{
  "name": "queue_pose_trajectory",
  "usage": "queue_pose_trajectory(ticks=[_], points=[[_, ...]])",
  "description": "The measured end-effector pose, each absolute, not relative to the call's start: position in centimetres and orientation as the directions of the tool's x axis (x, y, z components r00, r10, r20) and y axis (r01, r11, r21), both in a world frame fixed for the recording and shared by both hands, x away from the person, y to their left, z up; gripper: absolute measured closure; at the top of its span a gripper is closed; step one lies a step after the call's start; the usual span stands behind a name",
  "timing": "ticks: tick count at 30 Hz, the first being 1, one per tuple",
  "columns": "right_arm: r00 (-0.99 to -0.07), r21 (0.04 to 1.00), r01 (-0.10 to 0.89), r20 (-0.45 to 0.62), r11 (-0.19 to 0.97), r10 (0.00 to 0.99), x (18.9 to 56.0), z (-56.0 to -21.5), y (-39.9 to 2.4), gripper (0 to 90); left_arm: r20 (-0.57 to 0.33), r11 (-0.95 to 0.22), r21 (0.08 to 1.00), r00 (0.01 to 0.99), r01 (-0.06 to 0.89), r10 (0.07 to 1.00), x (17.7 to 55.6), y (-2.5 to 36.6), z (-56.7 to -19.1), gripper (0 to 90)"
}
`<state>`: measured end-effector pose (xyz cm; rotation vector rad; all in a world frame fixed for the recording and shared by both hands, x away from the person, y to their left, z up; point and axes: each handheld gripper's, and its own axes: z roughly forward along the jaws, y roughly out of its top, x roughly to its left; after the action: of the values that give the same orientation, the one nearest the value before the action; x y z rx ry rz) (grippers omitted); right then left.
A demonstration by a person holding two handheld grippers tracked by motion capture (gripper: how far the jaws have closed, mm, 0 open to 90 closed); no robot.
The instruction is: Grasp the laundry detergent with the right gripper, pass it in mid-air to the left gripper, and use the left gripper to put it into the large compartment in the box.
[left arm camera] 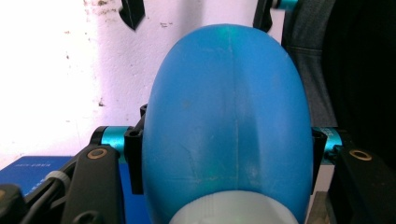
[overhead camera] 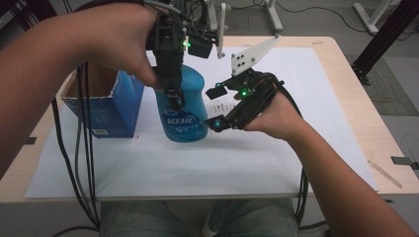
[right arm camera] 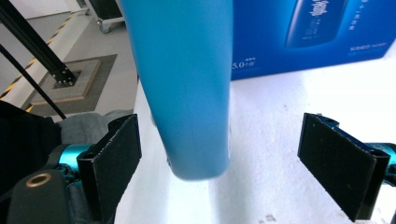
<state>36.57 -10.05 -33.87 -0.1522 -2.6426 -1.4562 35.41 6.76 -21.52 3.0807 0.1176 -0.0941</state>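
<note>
Here, in the high view, the blue bottle [overhead camera: 184, 106] stood left of centre on the white sheet [overhead camera: 276, 158] covering the tabletop [overhead camera: 346, 74], just beside the open blue carton [overhead camera: 106, 111] at its left. The left gripper [overhead camera: 173, 94] came down from the upper left of the frame, its jaws clamped on the bottle's [left arm camera: 226, 116] upper body from both sides. The right gripper [overhead camera: 217, 123], at centre, pointed toward the bottle's lower right; its jaws stood apart, with the bottle's [right arm camera: 187, 88] base between the pads [right arm camera: 114, 158] and apparently untouched, though the near side was partly hidden. The carton [right arm camera: 308, 35] filled the upper right of the right gripper view.
</note>
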Motion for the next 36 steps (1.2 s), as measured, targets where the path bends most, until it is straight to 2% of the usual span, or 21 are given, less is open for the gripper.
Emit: queue_pose_trajectory(ticks=[5,7,14,20,24,28,36], points=[[-0.990,0.823,0.135,0.126,0.552,0.055,36.7,-33.5,-10.8,10.1,-0.060,-0.995,0.052,0.995,0.080,0.077,35.4,7.0,-21.1,39.1],[-0.991,0.813,0.135,0.116,0.567,0.070,36.7,-33.3,-11.0,3.2,-0.058,-0.995,0.053,0.995,0.085,0.082,35.4,7.1,-20.8,39.2],[-0.993,0.776,0.107,0.054,0.622,0.104,36.9,-32.3,-12.2,0.7,-0.055,-0.993,0.054,0.993,0.109,0.106,35.3,7.6,-19.7,39.2],[-0.996,0.698,0.064,-0.003,0.713,0.091,37.2,-30.9,-13.0,0.5,-0.056,-0.986,0.048,0.986,0.158,0.155,35.2,8.3,-18.3,39.1],[-0.994,0.564,-0.003,-0.095,0.826,0.061,37.2,-29.2,-13.5,0.5,-0.069,-0.962,0.060,0.962,0.267,0.263,35.4,9.9,-16.5,39.0],[-0.992,0.470,-0.029,-0.120,0.882,0.031,37.3,-28.1,-14.0,0.5,-0.076,-0.922,0.074,0.924,0.381,0.375,35.6,11.5,-15.0,39.0],[-0.994,0.380,-0.041,-0.111,0.924,0.001,37.8,-26.3,-15.0,0.6,-0.071,-0.822,0.089,0.827,0.563,0.558,36.8,15.1,-11.9,38.8]])
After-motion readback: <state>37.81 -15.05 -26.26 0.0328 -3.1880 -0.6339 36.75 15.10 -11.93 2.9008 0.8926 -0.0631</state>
